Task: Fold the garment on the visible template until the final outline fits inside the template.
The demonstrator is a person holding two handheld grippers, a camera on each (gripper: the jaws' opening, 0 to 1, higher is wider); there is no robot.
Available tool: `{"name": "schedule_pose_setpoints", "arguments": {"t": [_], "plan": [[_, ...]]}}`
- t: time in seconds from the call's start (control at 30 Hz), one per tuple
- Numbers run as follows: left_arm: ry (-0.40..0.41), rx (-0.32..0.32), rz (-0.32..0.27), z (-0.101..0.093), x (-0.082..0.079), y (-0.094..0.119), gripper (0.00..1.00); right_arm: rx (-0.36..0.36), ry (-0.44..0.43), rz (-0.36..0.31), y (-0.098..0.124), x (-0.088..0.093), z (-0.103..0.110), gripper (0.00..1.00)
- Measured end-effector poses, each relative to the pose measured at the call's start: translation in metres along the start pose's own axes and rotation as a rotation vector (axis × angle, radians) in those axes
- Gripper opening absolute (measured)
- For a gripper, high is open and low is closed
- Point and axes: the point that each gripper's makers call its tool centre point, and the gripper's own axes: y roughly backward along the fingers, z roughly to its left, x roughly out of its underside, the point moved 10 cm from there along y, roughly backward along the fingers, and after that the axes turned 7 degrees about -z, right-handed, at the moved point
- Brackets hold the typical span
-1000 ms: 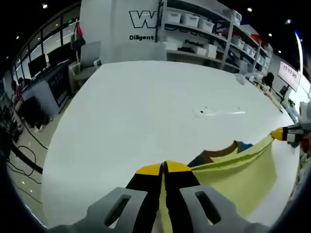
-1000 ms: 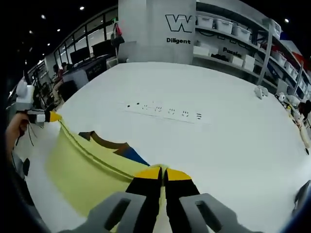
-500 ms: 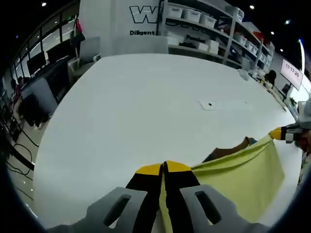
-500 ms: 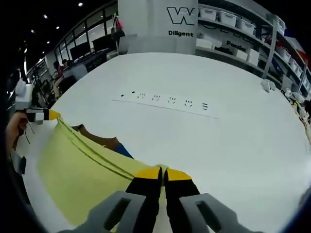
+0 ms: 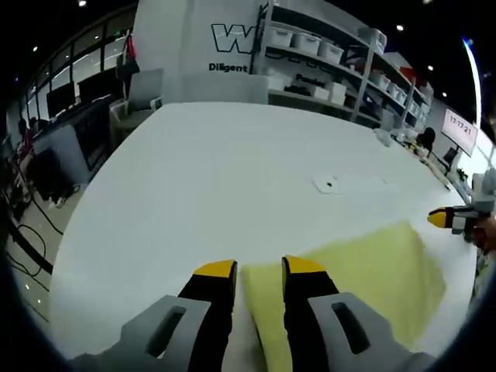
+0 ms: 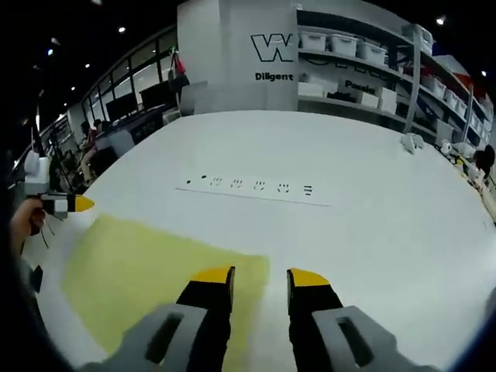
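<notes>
Jaws apart — yellow garment (image 5: 364, 267) flat on white table (image 5: 217, 170).

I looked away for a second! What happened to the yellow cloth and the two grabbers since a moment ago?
Both grippers let go. The left gripper and right gripper were pinched shut on the yellow cloth's edge, holding it up; now their jaws are open and the cloth lies flat on the white table. The brown and blue parts that showed earlier are covered. The table and shelves are the same.

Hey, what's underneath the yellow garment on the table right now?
The yellow garment lies flat on the white table. Whatever is beneath it, including any template outline, is covered by the fabric, so I cannot tell.
</notes>
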Motion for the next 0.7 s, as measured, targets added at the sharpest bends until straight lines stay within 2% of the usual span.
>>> {"name": "schedule_pose_setpoints", "arguments": {"t": [0.13,0.2,0.23,0.37,0.5,0.6,0.7], "plan": [[-0.012,0.030,-0.003,-0.001,0.007,0.014,0.35,-0.070,-0.005,-0.041,0.015,0.008,0.009,0.34],[-0.017,0.018,0.009,-0.001,0.012,0.021,0.45,-0.098,0.005,-0.020,0.019,0.012,0.013,0.35],[-0.024,0.023,-0.005,-0.002,0.013,0.027,0.48,-0.104,0.013,-0.014,0.023,0.015,0.015,0.36],[-0.005,0.040,-0.019,-0.006,0.020,0.046,0.48,-0.126,0.010,-0.012,0.033,0.021,0.019,0.45],[-0.010,0.056,-0.022,-0.011,0.030,0.062,0.50,-0.164,0.010,0.005,0.044,0.030,0.023,0.48],[-0.025,0.051,-0.003,-0.013,0.042,0.071,0.50,-0.180,0.019,0.023,0.049,0.041,0.023,0.52],[-0.006,0.057,-0.005,-0.015,0.048,0.079,0.49,-0.183,0.005,0.039,0.056,0.053,0.021,0.53]]}}
